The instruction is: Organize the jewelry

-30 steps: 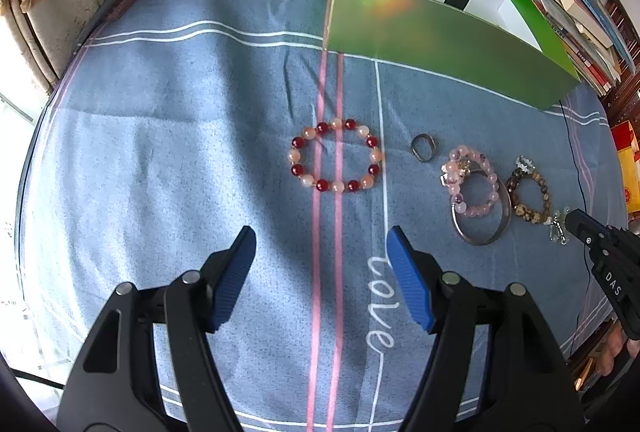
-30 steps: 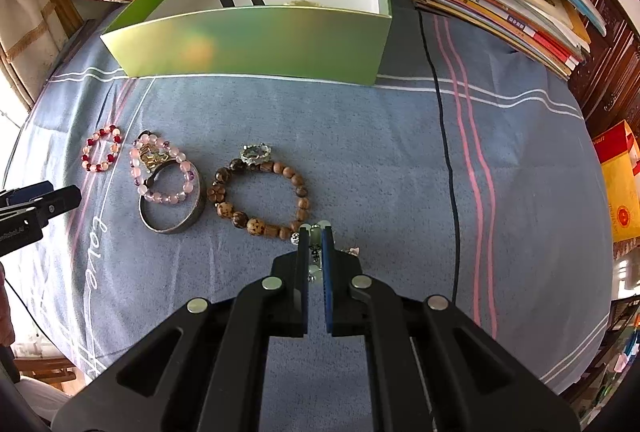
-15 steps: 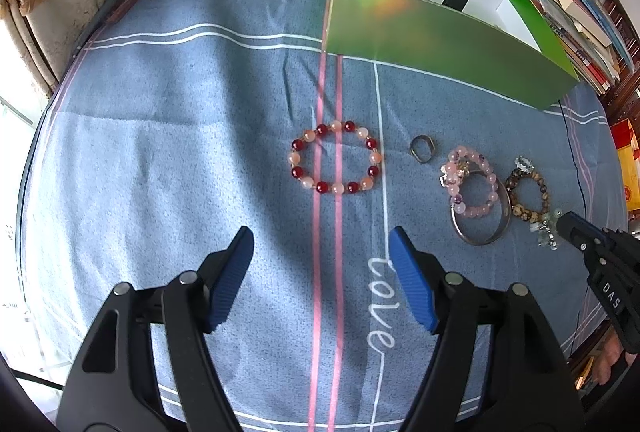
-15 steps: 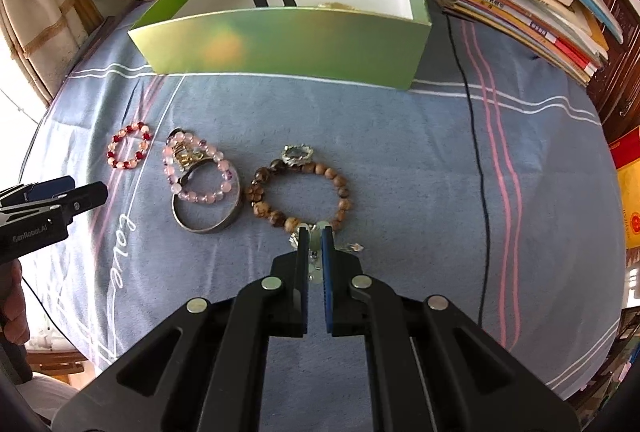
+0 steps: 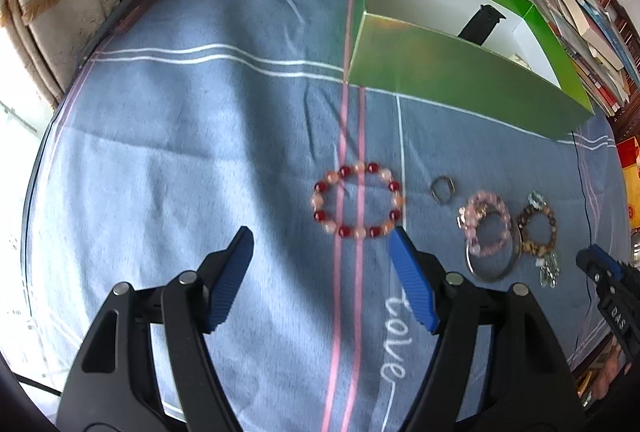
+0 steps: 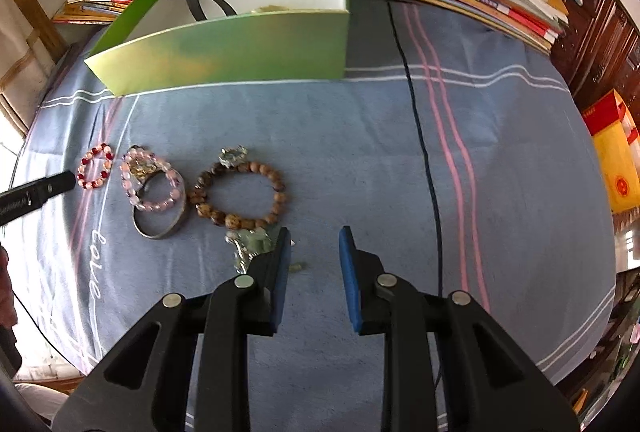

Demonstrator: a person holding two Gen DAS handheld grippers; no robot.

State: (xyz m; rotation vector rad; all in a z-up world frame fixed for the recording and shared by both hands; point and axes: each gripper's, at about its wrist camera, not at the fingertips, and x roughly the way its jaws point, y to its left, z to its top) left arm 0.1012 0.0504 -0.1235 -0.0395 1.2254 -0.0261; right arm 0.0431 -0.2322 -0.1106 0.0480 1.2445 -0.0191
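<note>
Blue cloth with pink and white stripes covers the surface (image 6: 400, 160), and books are stacked along its far edge. Nearest to the right-wrist camera, the right claw (image 6: 313, 248) has just been opening; its jaws now stand apart with only cloth between them, and a small pale silver trinket (image 6: 250, 244) lies just beside its left jaw, partly hidden by it. The left claw (image 5: 322, 252) is released too, wide open over bare cloth, with nothing between the pads.

A little farther lies a row of jewelry: the red and pink bead bracelet (image 5: 357, 205) just beyond the left claw, then to the right a small metal ring (image 5: 442, 188), a pale pink bead bracelet (image 5: 486, 224) resting on a metal bangle (image 5: 494, 264), and a brown wooden bead bracelet (image 6: 240, 192).

Farthest stands the green box (image 6: 240, 48), open on top; a dark strap (image 6: 200, 2) lies inside already. So I judge the task is only begun: almost all pieces wait on the cloth, and each must go into the box.
</note>
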